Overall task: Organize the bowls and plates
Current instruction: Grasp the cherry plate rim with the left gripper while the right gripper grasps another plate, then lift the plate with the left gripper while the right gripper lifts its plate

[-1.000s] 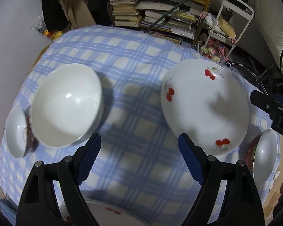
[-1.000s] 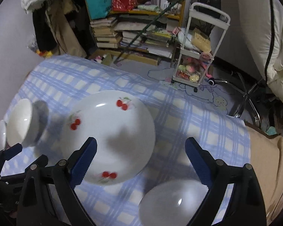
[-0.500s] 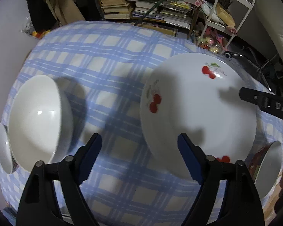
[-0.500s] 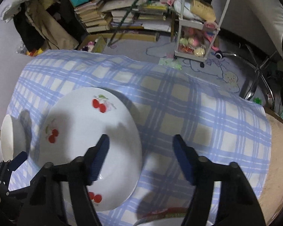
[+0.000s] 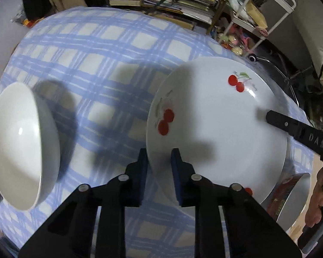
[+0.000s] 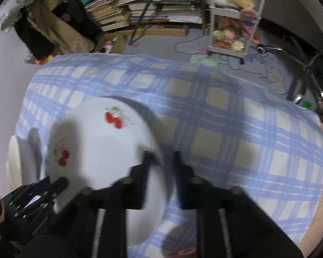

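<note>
Tablecloth [image 5: 101, 49]; plate [image 5: 215, 129] rim between left gripper [image 5: 159, 161].

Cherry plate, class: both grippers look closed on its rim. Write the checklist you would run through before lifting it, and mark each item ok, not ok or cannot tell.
1. Left gripper straddles the plate rim, one jaw on each side: ok.
2. Right gripper astride the opposite rim: ok, though that view is blurred.
3. Jaws actually pressing the rim firmly: cannot tell.
4. Nothing lying on the plate: ok.
5. White bowl apart from the plate: ok.
6. Red-sided bowl free of the plate's edge: cannot tell, they overlap in view.
</note>
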{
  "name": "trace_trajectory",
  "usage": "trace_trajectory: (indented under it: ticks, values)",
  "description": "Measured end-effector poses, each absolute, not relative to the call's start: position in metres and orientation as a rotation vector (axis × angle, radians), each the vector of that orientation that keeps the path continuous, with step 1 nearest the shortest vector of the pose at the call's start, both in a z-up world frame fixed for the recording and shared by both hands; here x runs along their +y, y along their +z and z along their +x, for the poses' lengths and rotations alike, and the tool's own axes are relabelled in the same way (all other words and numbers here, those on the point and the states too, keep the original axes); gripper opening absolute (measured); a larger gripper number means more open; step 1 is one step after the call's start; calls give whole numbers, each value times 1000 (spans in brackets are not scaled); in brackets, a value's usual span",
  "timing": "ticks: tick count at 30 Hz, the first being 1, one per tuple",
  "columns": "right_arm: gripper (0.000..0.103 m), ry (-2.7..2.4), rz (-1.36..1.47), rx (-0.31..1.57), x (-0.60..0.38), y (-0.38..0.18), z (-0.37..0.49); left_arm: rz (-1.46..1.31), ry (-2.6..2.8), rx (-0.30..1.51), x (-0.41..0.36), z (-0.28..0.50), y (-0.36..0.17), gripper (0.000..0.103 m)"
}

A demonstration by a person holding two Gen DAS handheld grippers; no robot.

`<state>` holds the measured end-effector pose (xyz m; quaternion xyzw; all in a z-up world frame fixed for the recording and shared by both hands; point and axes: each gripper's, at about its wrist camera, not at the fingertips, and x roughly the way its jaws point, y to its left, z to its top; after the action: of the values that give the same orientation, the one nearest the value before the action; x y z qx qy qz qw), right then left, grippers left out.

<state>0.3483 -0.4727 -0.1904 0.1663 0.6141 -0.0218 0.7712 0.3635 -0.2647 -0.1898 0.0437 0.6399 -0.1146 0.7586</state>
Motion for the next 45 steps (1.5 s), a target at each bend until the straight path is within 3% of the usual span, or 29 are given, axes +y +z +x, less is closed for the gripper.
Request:
trace_trajectory:
  ticks: [17,32,45]
  values:
    - [15,-43,277,1299,-439,-157,312,168,-336,1335,-246,342,-143,19]
    - [15,29,292,1204,-376,-97,258,165,-299,1236,-176,282,-78,19]
    - [15,90,283,1172,-308,-80,203,190,-254,1235,-107,214,-68,19]
